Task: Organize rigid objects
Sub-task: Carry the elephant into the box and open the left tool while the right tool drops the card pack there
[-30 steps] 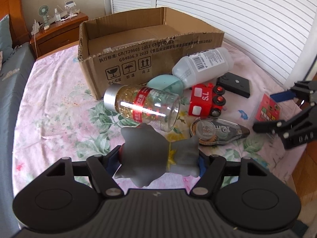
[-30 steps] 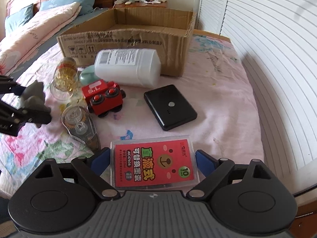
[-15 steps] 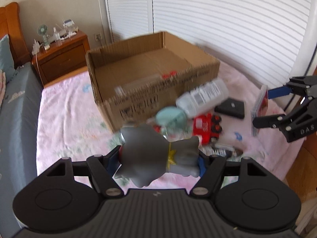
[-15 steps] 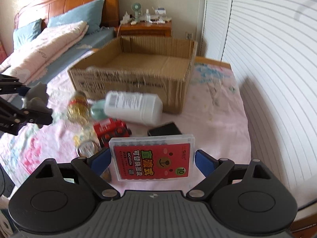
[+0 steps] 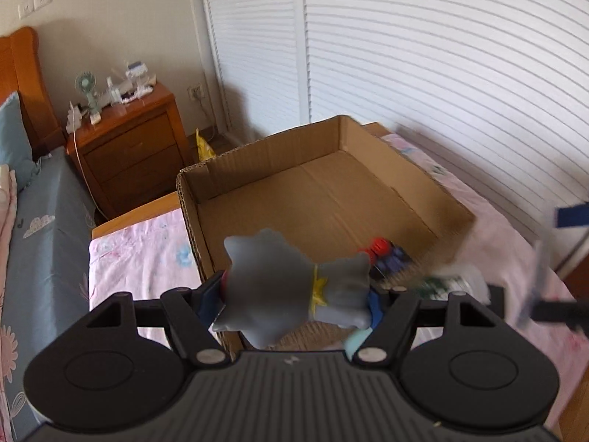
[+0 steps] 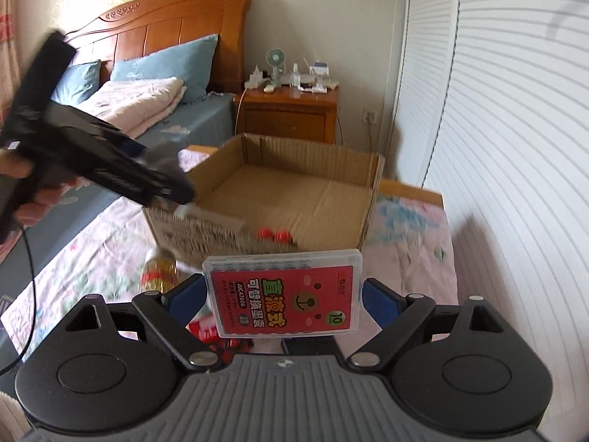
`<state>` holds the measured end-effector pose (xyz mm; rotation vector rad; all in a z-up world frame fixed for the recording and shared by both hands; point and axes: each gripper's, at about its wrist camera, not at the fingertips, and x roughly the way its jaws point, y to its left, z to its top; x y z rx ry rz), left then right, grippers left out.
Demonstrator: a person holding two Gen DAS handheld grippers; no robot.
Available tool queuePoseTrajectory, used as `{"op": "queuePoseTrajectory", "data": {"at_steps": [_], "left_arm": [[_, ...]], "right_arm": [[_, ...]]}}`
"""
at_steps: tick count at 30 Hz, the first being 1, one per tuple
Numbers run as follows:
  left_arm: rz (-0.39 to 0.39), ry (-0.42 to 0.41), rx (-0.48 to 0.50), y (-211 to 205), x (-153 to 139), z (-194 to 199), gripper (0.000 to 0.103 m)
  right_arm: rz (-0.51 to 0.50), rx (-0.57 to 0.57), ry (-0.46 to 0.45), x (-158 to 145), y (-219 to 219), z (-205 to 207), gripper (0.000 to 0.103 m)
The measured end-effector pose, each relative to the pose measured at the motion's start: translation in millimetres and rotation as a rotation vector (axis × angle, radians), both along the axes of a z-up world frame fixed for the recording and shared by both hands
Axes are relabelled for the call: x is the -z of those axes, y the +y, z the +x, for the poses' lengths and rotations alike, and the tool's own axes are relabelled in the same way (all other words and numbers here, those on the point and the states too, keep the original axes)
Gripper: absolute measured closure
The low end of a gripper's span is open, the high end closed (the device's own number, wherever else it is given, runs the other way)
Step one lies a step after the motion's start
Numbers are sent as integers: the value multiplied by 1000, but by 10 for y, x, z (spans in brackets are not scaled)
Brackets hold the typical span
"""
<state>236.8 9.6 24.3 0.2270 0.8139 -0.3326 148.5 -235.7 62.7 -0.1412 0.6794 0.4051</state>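
Observation:
My left gripper [image 5: 294, 294] is shut on a grey toy figure [image 5: 291, 291] with a yellow band, held above the near wall of the open cardboard box [image 5: 331, 199]. My right gripper [image 6: 283, 294] is shut on a red and clear plastic refill case [image 6: 285, 293], held in front of the box [image 6: 294, 191]. The left gripper [image 6: 110, 169] shows in the right wrist view at the box's left corner, with the grey toy [image 6: 162, 154] in it. A red toy [image 5: 383, 250] shows blurred inside the box by its near wall.
A golden capsule bottle [image 6: 160, 269] lies on the pink floral bedsheet [image 6: 92, 243] below the box. A wooden nightstand [image 6: 291, 114] stands behind the box, with a white slatted wardrobe [image 6: 497, 147] to the right. Pillows [image 6: 162, 70] lie at the headboard.
Both grippers have risen and moved forward toward the box with their objects held. The items on the bed have dropped out of sight below the left gripper.

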Motion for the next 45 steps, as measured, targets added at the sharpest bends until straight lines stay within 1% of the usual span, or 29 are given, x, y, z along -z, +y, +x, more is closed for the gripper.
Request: {"op": "queuePoseTrajectory", "data": {"at_steps": [3, 6, 8, 9, 10, 11, 13, 17, 21, 25, 29, 31, 33, 36, 39, 40, 41, 43, 45], "left_arm": [[12, 18, -23, -42, 51, 254, 31], [13, 19, -55, -82, 79, 458, 30], [-1, -8, -75, -94, 88, 598, 22], [2, -12, -101, -94, 102, 663, 7], [4, -16, -134, -84, 115, 708, 2], [-7, -29, -150, -66, 122, 723, 2], [-42, -37, -144, -19, 131, 713, 2], [-76, -45, -131, 55, 100, 526, 2], [-66, -97, -141, 112, 30, 242, 2], [-53, -119, -141, 177, -21, -31, 1], [-12, -138, -204, 257, -2, -307, 1], [-10, -150, -226, 298, 28, -468, 1], [-29, -160, -253, 355, 50, -610, 1], [-73, -172, -323, 488, 66, -764, 1], [-94, -171, -357, 597, 74, -825, 1], [-98, -170, -361, 618, 86, -842, 1], [-101, -167, -362, 632, 96, -855, 1], [-105, -164, -360, 649, 105, -873, 1], [-109, -161, -349, 649, 122, -898, 1]], "right_arm": [[7, -4, -9, -75, 23, 96, 9], [-3, -4, -16, -119, 46, 179, 9], [-9, 0, -17, -126, 61, 215, 9], [-9, 3, -15, -129, 65, 232, 9], [-6, 6, -12, -130, 69, 252, 9], [-3, 8, -7, -125, 69, 268, 9], [-2, 12, -1, -119, 78, 283, 9], [-12, 8, 7, -104, 120, 313, 9], [-18, 4, 20, -111, 172, 413, 9], [-18, 18, 41, -138, 223, 598, 9], [2, 39, 72, -163, 261, 844, 9], [5, 47, 96, -164, 295, 992, 9], [-6, 56, 111, -158, 343, 1150, 9], [-29, 70, 125, -133, 426, 1385, 9], [-52, 102, 134, -95, 519, 1658, 9], [-49, 117, 140, -76, 527, 1753, 8], [-35, 128, 147, -56, 530, 1838, 1], [7, 158, 147, -23, 505, 1951, 0], [16, 196, 178, 23, 481, 2047, 0]]}}
